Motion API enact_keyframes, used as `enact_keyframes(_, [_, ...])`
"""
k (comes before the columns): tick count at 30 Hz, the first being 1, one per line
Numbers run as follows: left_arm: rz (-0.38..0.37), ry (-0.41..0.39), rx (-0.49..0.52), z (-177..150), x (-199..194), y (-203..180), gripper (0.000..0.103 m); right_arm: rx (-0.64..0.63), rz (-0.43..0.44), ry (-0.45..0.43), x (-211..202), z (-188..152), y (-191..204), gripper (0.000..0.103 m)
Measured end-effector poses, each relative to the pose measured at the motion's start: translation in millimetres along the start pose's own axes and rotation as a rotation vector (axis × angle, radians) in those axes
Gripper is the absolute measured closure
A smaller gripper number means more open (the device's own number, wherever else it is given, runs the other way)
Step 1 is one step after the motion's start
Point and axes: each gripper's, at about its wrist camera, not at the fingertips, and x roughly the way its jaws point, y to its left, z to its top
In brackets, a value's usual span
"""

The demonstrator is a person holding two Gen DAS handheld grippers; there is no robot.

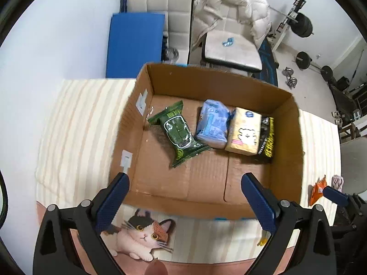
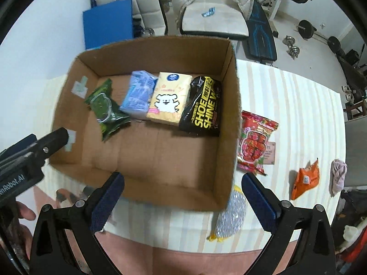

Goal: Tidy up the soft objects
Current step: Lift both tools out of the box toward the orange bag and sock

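Observation:
An open cardboard box [image 1: 286,137] [image 2: 229,123] stands on a striped cloth. Inside lie a green wipes pack [image 1: 179,133] [image 2: 105,107], a blue pack [image 1: 213,123] [image 2: 138,94], a yellow tissue pack [image 1: 244,131] [image 2: 169,98] and a black shoe-shine pack [image 1: 267,137] [image 2: 203,107]. My left gripper [image 1: 184,183] hangs open and empty above the box's near edge. My right gripper [image 2: 183,184] is open and empty too, over the near right part of the box. Right of the box lie a red pack [image 2: 254,142], an orange pack [image 2: 306,180] [image 1: 317,189] and a pinkish cloth [image 2: 338,175] [image 1: 337,182].
A silver glittery thing [image 2: 230,217] with yellow trim lies at the box's near right corner. The cloth shows a cat picture [image 1: 142,231] in front. Behind the table stand a chair with a white jacket [image 1: 231,11], a blue mat [image 1: 135,43] and weights [image 1: 302,25].

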Motion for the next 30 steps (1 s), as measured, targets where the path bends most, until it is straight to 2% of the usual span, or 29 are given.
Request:
enact_keyframes(2, [0.034, -0.036, 0.018, -8, -18, -6, 0.003, -0.009, 0.007, -0.031, -18, -12, -1, 0.000])
enact_keyframes(9, [0.037, -0.138, 0.031, -37, -88, -21, 0.003, -0.019, 0.041, -0.112, -81, -58, -5, 0.000])
enact_keyframes(13, [0.035, -0.174, 0.043, -50, -115, -28, 0.003, -0.011, 0.047, -0.155, -111, -76, -11, 0.000])
enact_keyframes(19, [0.002, -0.213, 0.034, -56, -144, -39, 0.003, 0.000, 0.072, -0.199, -140, -87, -21, 0.000])
enact_keyframes(21, [-0.006, -0.218, 0.036, -56, -150, -46, 0.003, 0.011, 0.106, -0.200, -146, -88, -27, 0.000])
enact_keyframes(26, [-0.057, -0.183, 0.096, -51, -154, -83, 0.003, 0.074, 0.139, -0.216, -157, -95, -60, 0.000])
enact_keyframes(28, [-0.086, -0.182, 0.139, -49, -150, -112, 0.003, 0.132, 0.135, -0.211, -158, -98, -91, 0.000])
enact_keyframes(30, [-0.119, -0.145, 0.202, -44, -137, -150, 0.003, 0.187, 0.105, -0.215, -159, -101, -122, 0.000])
